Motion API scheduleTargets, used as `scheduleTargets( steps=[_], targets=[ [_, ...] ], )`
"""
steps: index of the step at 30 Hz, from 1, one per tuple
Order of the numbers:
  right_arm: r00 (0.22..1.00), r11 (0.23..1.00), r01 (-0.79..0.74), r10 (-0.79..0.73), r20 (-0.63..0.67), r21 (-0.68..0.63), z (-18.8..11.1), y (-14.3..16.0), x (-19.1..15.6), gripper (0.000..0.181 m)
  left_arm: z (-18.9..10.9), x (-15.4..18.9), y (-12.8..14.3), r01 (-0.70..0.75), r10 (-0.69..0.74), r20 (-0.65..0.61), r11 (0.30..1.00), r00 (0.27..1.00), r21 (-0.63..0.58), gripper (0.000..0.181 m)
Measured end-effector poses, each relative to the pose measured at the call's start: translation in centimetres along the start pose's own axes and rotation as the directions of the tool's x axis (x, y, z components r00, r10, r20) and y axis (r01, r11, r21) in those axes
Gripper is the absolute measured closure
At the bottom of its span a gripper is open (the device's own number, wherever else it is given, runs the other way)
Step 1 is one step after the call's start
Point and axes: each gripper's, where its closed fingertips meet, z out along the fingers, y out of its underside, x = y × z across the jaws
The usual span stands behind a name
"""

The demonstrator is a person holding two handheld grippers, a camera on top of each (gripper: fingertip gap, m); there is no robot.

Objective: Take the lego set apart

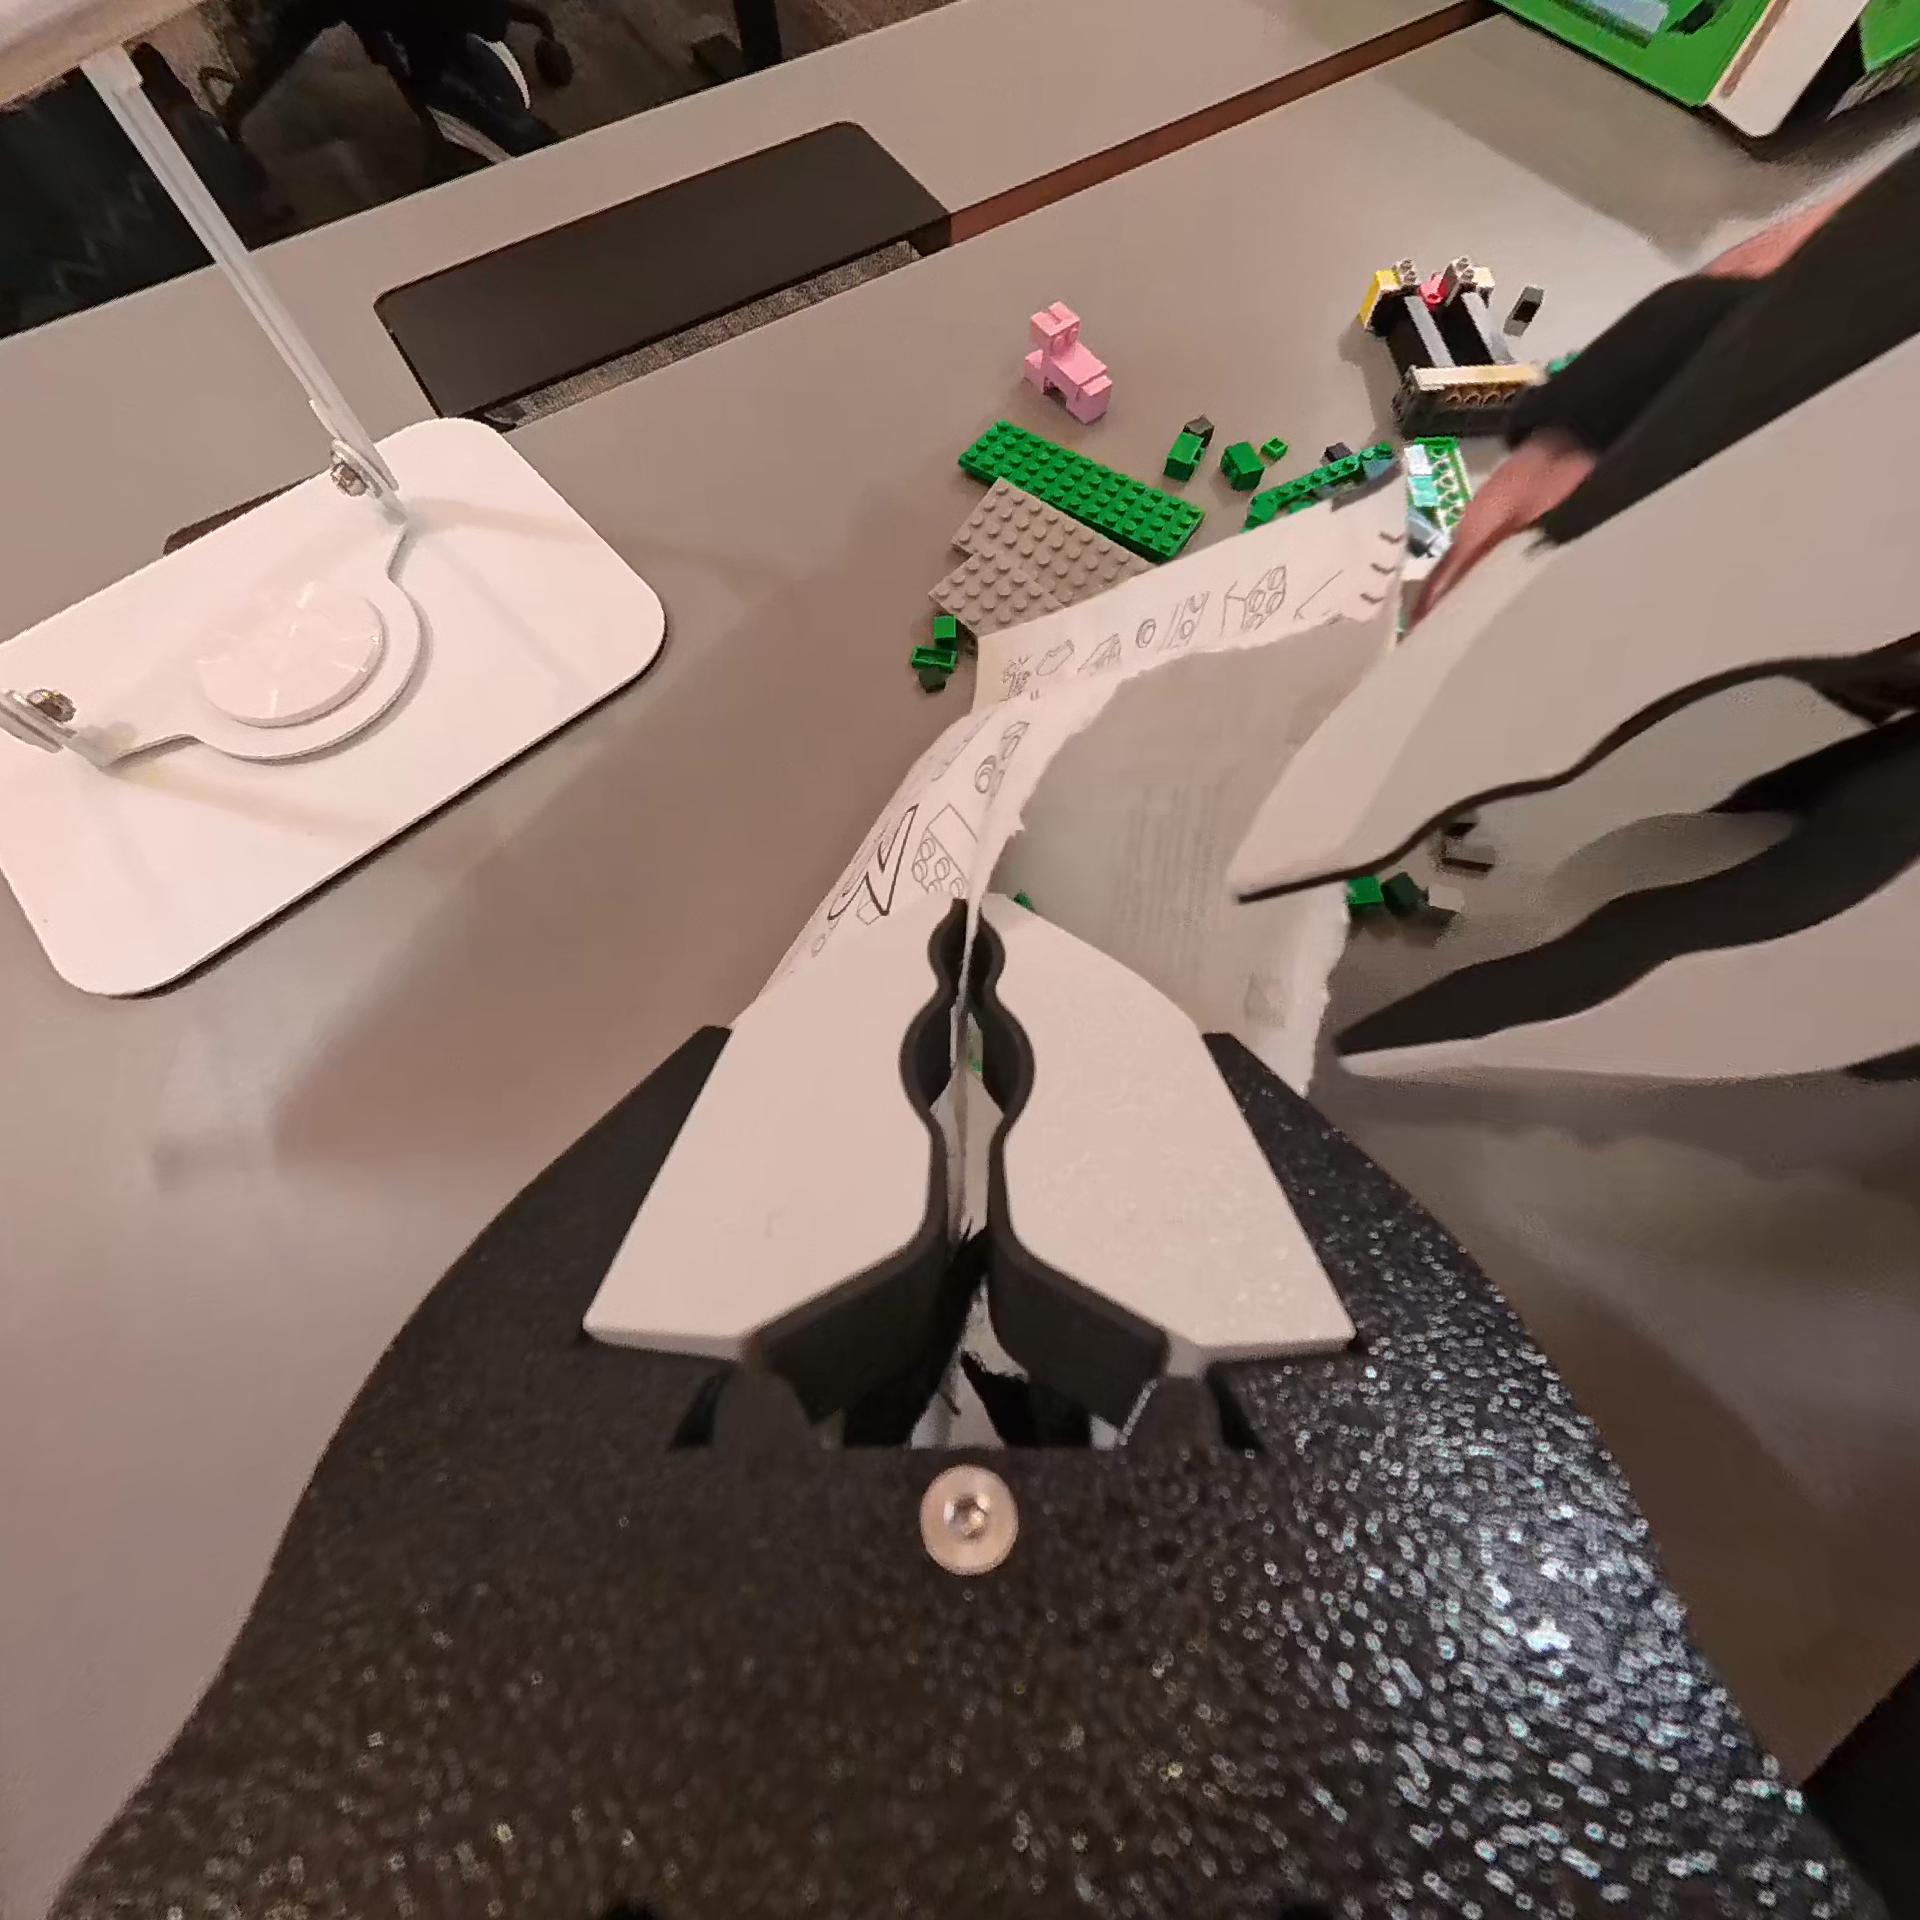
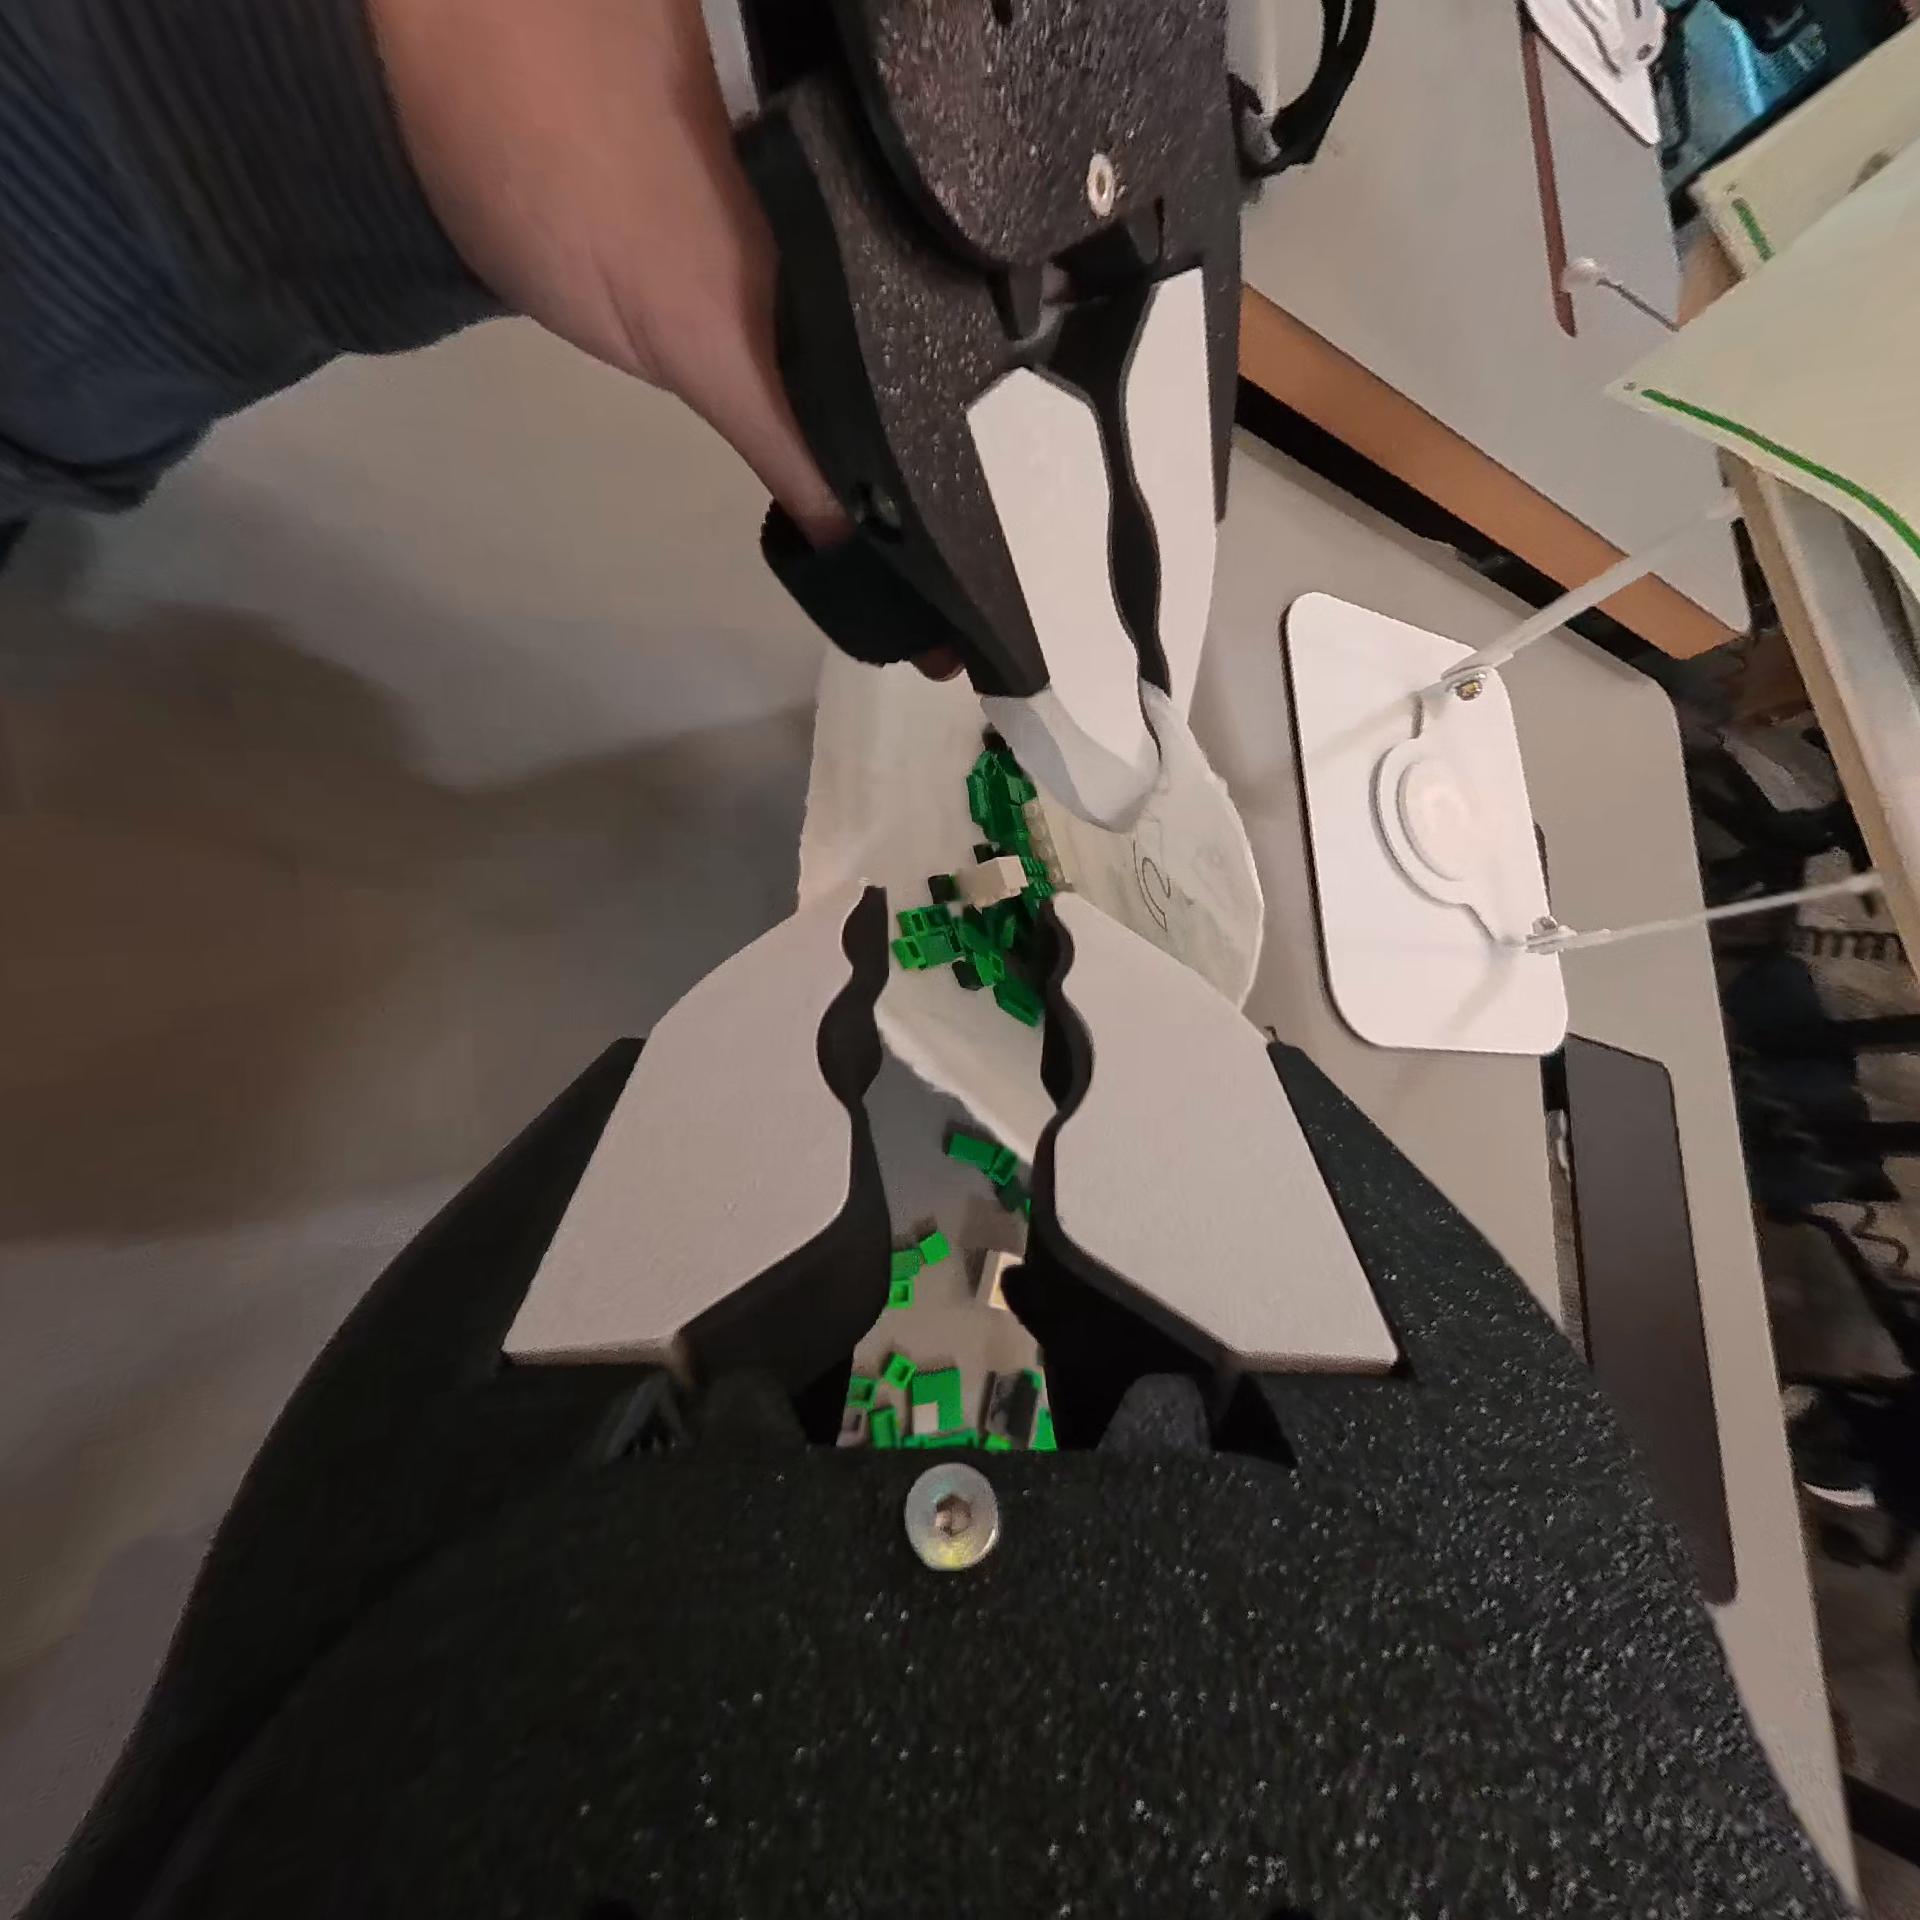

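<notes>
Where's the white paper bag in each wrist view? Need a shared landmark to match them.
Left wrist view: paper bag runs from centre up and right, its edge pinched between the left gripper fingers.
Right wrist view: paper bag sits centre, open, green bricks inside, beyond the open right gripper.
Shared landmark: the white stand base.

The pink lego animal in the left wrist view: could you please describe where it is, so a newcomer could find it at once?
Start at the grey table and find the white lamp base on the left. To its right lies a scatter of lego, with a green studded plate at its near edge. The pink lego animal stands just beyond that plate, the only pink piece.
</notes>
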Motion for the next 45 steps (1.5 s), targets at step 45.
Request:
scheduleTargets(
  steps=[45],
  targets=[
    [0.866, 0.83, -0.495, 0.495, -0.069, -0.258, -2.1, 17.5, -3.7, 0.173, 0.5, 0.7, -0.1, -0.025, 0.025, -0.006, 1.0, 1.0, -0.012, 0.181]
  ],
)
